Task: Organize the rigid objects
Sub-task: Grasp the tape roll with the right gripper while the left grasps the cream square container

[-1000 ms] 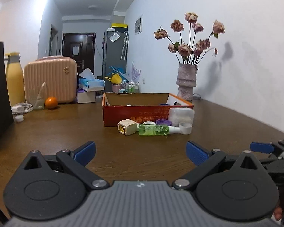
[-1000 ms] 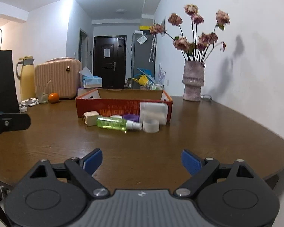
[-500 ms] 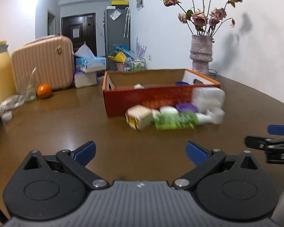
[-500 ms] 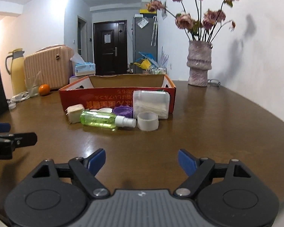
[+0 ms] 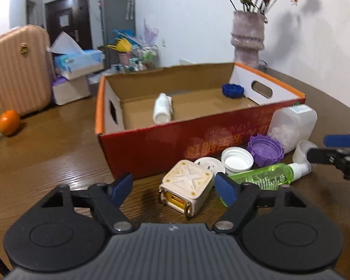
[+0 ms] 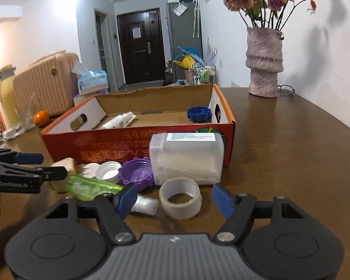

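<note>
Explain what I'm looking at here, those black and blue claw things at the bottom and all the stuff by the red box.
Each picture comes from a camera on a handheld gripper, looking along its two blue-tipped fingers. A person holds one in each hand. The left gripper faces a cream cube-shaped object; the right gripper faces a tape roll. Both have just been closing, yet neither grips anything. On the wooden table a red cardboard box holds a white tube and a blue cap. A green bottle lies in front.

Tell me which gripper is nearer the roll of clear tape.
Right. The right gripper has the tape roll between its open fingers, untouched. The left gripper sits off to the tape's left, framing the cream cube.
</note>
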A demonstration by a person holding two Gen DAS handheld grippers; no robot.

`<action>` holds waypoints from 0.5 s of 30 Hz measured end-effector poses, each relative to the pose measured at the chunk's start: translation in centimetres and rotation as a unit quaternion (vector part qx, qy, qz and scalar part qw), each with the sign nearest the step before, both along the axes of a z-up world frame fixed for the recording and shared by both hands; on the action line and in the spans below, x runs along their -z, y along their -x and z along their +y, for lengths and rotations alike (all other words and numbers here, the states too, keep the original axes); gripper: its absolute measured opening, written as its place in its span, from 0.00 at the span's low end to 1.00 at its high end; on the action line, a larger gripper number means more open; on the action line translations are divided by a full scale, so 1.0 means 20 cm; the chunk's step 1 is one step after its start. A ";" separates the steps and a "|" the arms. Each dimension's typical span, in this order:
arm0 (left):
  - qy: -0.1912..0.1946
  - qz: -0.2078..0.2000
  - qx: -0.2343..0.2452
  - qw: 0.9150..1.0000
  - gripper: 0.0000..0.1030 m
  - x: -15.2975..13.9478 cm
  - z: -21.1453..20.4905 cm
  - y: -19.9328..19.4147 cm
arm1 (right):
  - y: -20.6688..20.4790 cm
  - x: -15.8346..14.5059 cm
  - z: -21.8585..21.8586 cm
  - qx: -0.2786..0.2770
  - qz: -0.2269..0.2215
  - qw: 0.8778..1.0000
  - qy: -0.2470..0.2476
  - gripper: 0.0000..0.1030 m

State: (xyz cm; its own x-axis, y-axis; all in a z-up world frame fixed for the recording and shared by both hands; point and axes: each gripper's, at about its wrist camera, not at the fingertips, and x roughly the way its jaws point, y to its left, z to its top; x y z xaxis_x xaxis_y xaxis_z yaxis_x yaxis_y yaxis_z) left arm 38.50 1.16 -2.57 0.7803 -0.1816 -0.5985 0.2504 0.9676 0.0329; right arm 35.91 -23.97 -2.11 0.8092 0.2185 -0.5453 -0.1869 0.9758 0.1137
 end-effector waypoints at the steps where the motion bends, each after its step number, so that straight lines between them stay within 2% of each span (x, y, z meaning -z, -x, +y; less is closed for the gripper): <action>1: 0.000 0.001 0.002 1.000 0.74 0.02 0.00 -0.01 | -0.03 0.01 0.00 0.002 0.004 1.000 0.002 0.65; 2: 0.003 0.003 0.006 1.000 0.73 0.03 0.00 -0.02 | -0.05 0.03 0.00 0.004 0.008 1.000 0.001 0.65; 3: 0.008 0.008 0.008 1.000 0.67 0.05 0.00 -0.03 | -0.06 0.04 0.00 0.007 0.012 1.000 -0.002 0.64; 4: 0.012 0.013 0.010 1.000 0.57 0.06 0.00 -0.03 | -0.08 0.05 -0.01 0.009 0.016 1.000 -0.006 0.60; 6: 0.012 0.019 0.013 1.000 0.48 0.07 -0.01 -0.03 | -0.09 0.07 -0.01 0.009 0.025 1.000 -0.013 0.53; 8: 0.004 0.012 0.021 1.000 0.45 0.07 -0.02 -0.02 | -0.10 0.08 -0.02 0.011 0.030 0.999 -0.017 0.43; 13: 0.006 0.006 0.018 1.000 0.38 0.06 -0.02 0.03 | -0.07 0.09 0.00 0.013 0.023 1.000 0.005 0.42; 15: 0.004 0.000 0.010 1.000 0.38 0.05 -0.02 0.08 | -0.04 0.08 0.02 0.015 0.015 1.000 0.011 0.42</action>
